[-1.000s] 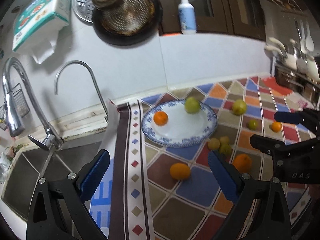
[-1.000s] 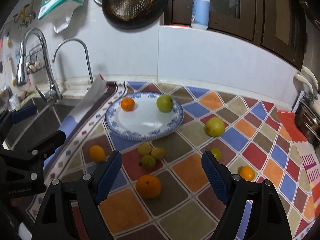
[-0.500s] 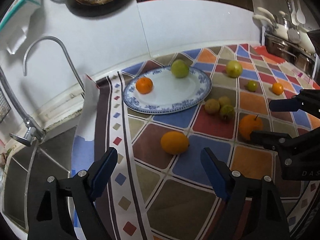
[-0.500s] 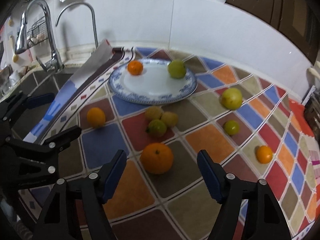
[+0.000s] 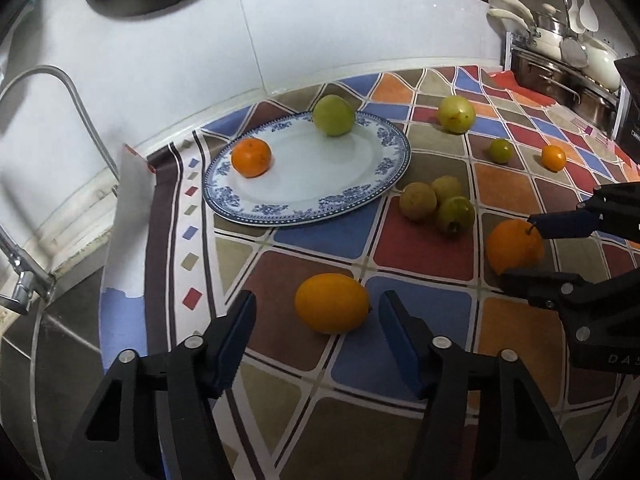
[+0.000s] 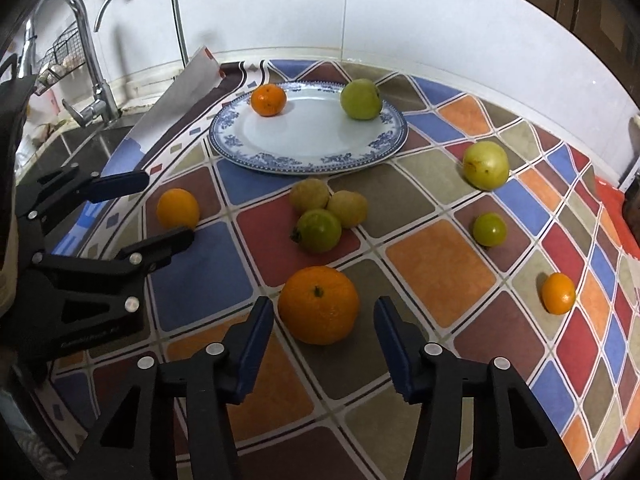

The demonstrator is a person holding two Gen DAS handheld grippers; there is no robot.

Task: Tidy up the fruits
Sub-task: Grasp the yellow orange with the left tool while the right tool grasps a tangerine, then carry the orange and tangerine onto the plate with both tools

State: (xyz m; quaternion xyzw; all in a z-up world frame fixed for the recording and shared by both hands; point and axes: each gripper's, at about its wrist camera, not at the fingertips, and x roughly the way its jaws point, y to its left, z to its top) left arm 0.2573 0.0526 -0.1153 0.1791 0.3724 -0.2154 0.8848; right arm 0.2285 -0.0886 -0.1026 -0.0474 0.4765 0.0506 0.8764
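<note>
Dual grasp approach, both grippers closing in on fruit

Left gripper (image 5: 314, 316) jaws have just been closing, straddling the lemon (image 5: 331, 303), pads not touching yet. Right gripper (image 6: 324, 322) same around the orange (image 6: 318, 304). Both fruits sit on the tabletop near its front edge. Next: finish the pinch, lift, carry to the plate (image 5: 320, 210).

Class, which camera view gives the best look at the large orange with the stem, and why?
The right wrist view: the large orange sits central, whole, stem up, between the right tool's closing jaws. In the left wrist view it lies at the right edge, partly covered by that tool.
</note>
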